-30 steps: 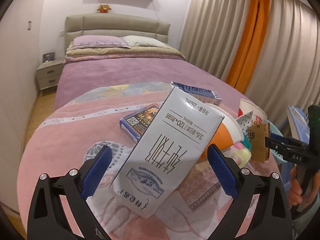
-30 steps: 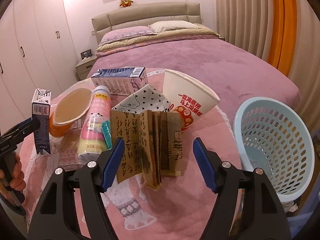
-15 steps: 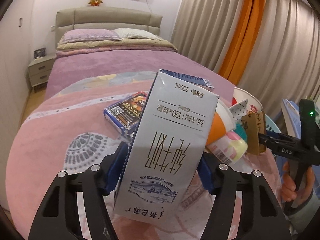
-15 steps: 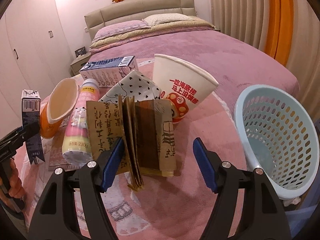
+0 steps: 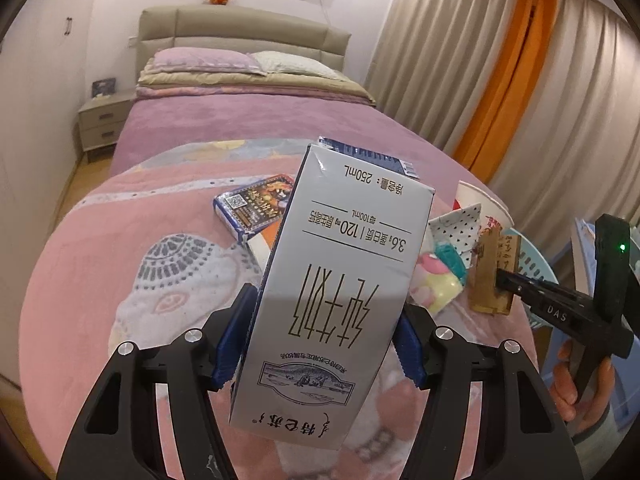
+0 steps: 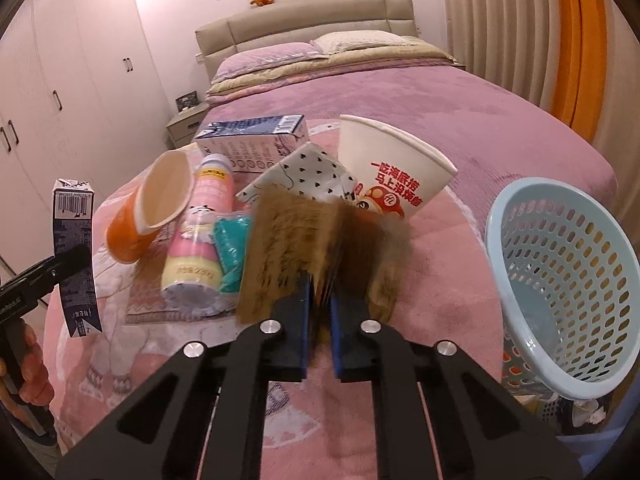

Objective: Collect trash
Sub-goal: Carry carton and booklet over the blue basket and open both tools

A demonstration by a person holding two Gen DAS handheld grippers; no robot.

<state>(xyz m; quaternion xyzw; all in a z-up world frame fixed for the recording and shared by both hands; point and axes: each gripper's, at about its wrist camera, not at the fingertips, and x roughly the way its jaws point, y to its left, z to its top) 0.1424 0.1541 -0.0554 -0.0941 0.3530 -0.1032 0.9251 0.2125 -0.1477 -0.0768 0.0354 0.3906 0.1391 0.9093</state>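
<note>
Both views ride low over the foot end of the bed (image 5: 248,120), looking along it toward the headboard (image 6: 308,20). The left wrist view sits close behind a milk carton (image 5: 336,288) that fills its middle; the right wrist view sits just behind a brown paper bag (image 6: 320,248), blurred, probably by motion. Each catches the other's gripper at its edge, and both share the trash pile and the blue basket (image 6: 560,288).

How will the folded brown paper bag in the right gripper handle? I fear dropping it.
The folded brown paper bag looks floppy: its layers fan out above the right gripper. Probably light, it may sag or slip towards the pale blue perforated basket.
</note>
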